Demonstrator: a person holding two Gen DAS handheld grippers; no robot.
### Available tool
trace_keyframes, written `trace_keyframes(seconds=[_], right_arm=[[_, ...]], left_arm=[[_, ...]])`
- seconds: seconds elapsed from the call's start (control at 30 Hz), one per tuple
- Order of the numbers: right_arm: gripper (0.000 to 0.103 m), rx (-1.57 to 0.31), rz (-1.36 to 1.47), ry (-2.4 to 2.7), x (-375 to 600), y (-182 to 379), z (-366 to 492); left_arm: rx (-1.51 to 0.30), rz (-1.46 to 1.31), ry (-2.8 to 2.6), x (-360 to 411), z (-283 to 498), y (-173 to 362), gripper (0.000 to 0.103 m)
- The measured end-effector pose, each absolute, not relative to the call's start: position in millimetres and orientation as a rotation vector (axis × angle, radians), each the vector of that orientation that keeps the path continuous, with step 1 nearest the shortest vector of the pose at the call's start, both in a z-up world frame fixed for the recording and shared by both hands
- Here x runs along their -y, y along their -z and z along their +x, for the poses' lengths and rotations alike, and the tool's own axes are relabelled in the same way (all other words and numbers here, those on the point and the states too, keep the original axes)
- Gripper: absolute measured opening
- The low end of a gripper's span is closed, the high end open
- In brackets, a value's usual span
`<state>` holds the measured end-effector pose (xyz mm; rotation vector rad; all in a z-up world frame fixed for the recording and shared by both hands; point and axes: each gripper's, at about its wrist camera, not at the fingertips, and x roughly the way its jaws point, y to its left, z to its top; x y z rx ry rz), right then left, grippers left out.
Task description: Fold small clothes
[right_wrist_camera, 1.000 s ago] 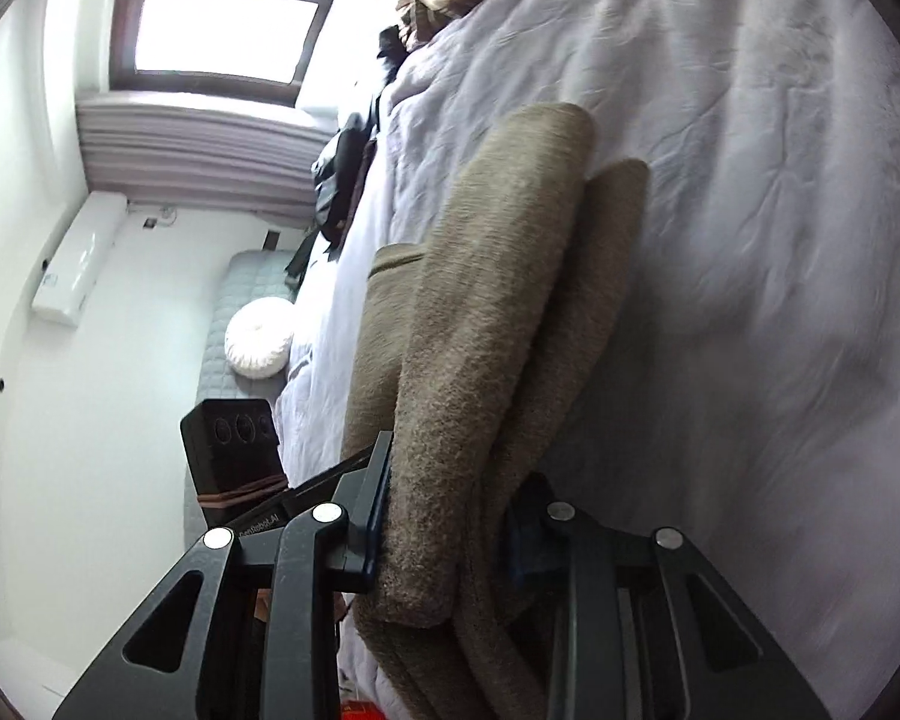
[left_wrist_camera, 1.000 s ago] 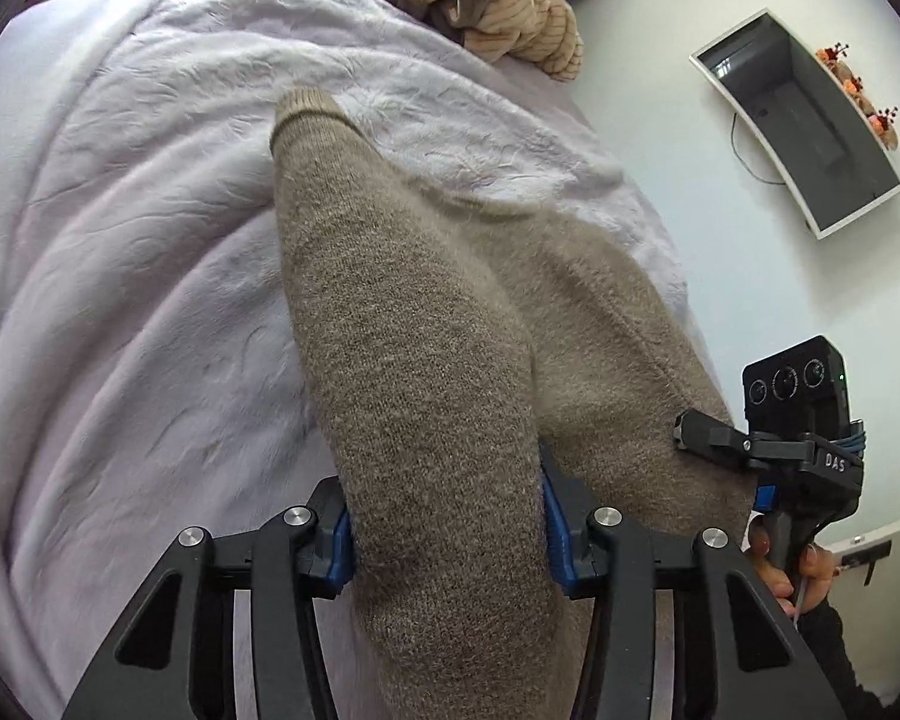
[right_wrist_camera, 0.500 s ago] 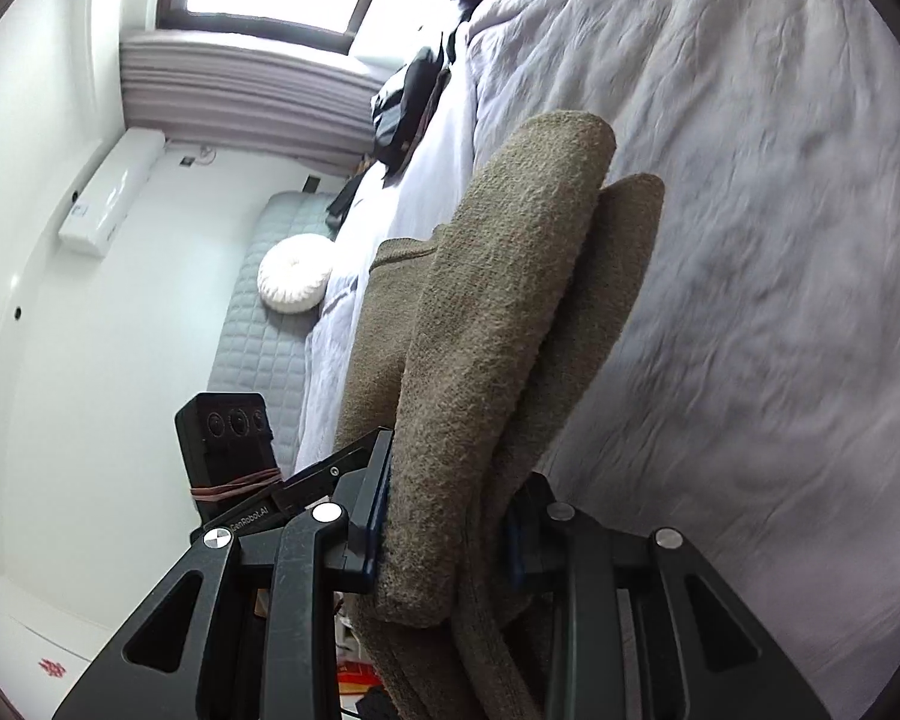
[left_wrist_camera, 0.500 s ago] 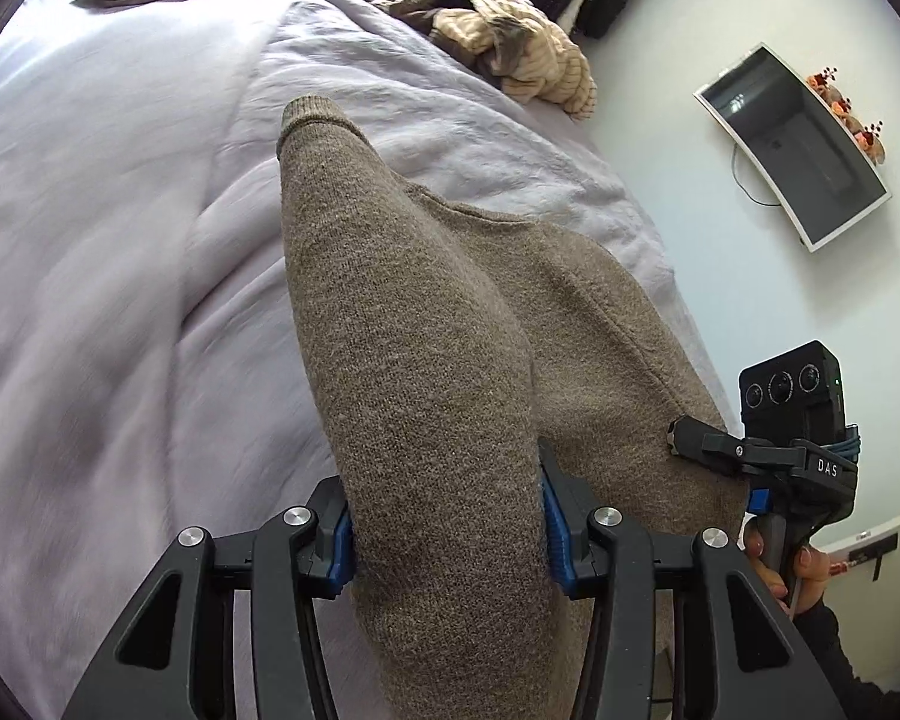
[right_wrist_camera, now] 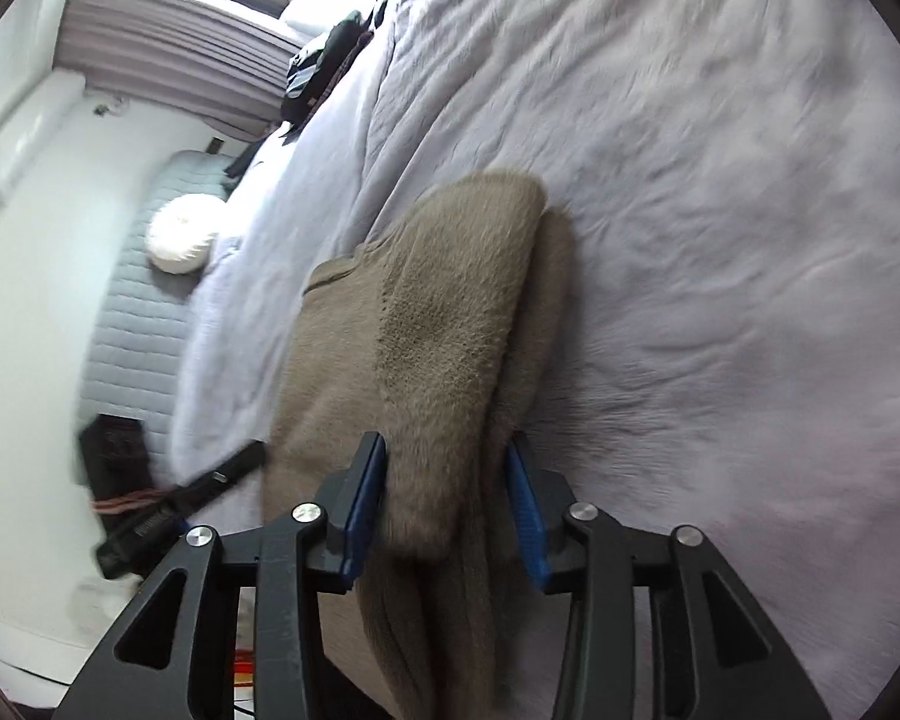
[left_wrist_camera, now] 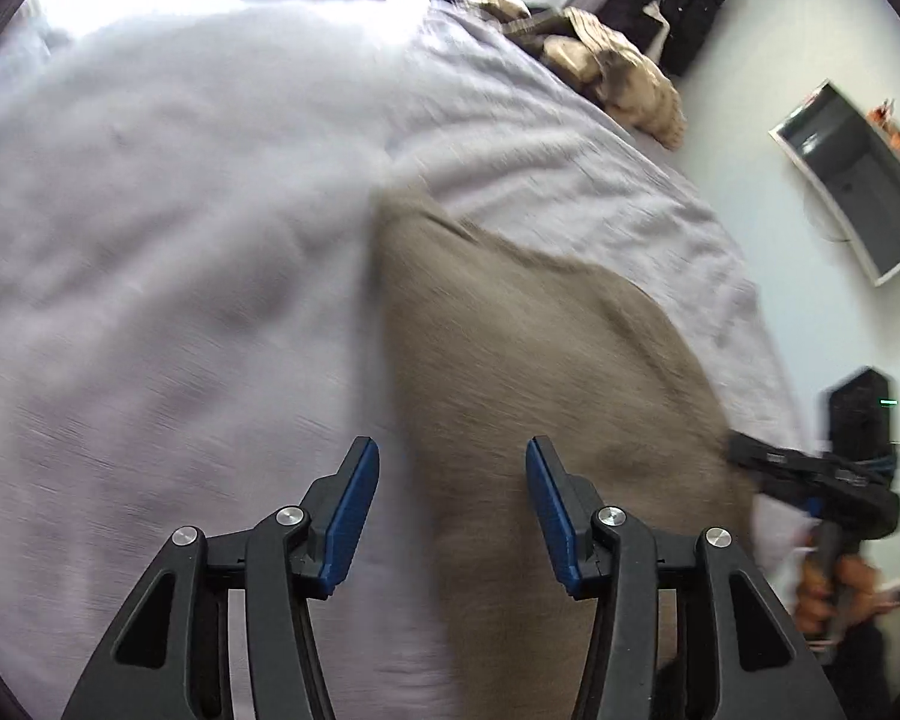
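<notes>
Sweater [left_wrist_camera: 510, 360] lies folded on the bed [left_wrist_camera: 180, 210], your left gripper [left_wrist_camera: 453, 510] gaping and empty above it, your right gripper [right_wrist_camera: 444, 504] just opening around a thick fold, which may snag and spring undone if you withdraw early.

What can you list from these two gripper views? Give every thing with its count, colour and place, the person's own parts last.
Sweater: one, brown, flat on the bed.
Bedcover: one, pale lilac, under the sweater.
Clothes pile: one, tan, far bed edge.
Dark clothes: some, black, bed's far side.
Round cushion: one, white, grey bench.
Screen: one, dark, wall.
Left gripper: black, blue pads, open, clear of the sweater.
Right gripper: jaws opening, sweater fold between.
Hand: one, on the right gripper's handle.
</notes>
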<state>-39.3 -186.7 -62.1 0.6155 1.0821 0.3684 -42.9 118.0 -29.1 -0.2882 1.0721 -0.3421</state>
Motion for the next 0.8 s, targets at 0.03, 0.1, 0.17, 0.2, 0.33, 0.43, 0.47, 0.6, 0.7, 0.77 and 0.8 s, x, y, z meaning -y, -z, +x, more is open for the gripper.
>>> trace_keyframes(seconds=[0.03,0.1,0.17,0.2,0.33,0.43,0.47,0.6,0.7,0.77,0.8], right_arm=[[0.046,-1.065,0.605,-0.361,189,56,-44],[0.045,-1.026,0.603,-0.365,193,43,-56],[0.042,-0.995,0.575,-0.380,188,31,-67],[0.035,-0.985,0.553,-0.389,185,26,-71],[0.027,-0.999,0.380,-0.421,150,14,-87],[0.027,-1.031,0.255,-0.403,130,20,-93],[0.027,-1.050,0.231,-0.392,128,26,-95],[0.023,-1.102,0.207,-0.323,139,54,-108],[0.026,-1.124,0.199,-0.252,151,73,-112],[0.026,-1.123,0.320,-0.265,166,79,-118],[0.027,-1.117,0.350,-0.270,170,79,-121]], left_arm=[[-1.056,-0.263,0.319,-122,-45,26,0.052],[-1.042,-0.234,0.296,-125,-46,20,0.052],[-1.037,-0.217,0.299,-130,-50,18,0.052],[-1.035,-0.203,0.306,-128,-52,17,0.052],[-1.049,-0.150,0.315,-112,-64,23,0.052],[-1.058,-0.125,0.296,-107,-73,32,0.052],[-1.057,-0.124,0.292,-107,-76,33,0.052],[-1.059,-0.134,0.280,-111,-82,35,0.052],[-1.059,-0.122,0.269,-112,-86,36,0.052],[-1.058,-0.113,0.264,-112,-89,37,0.052],[-1.058,-0.109,0.261,-112,-90,38,0.052]])
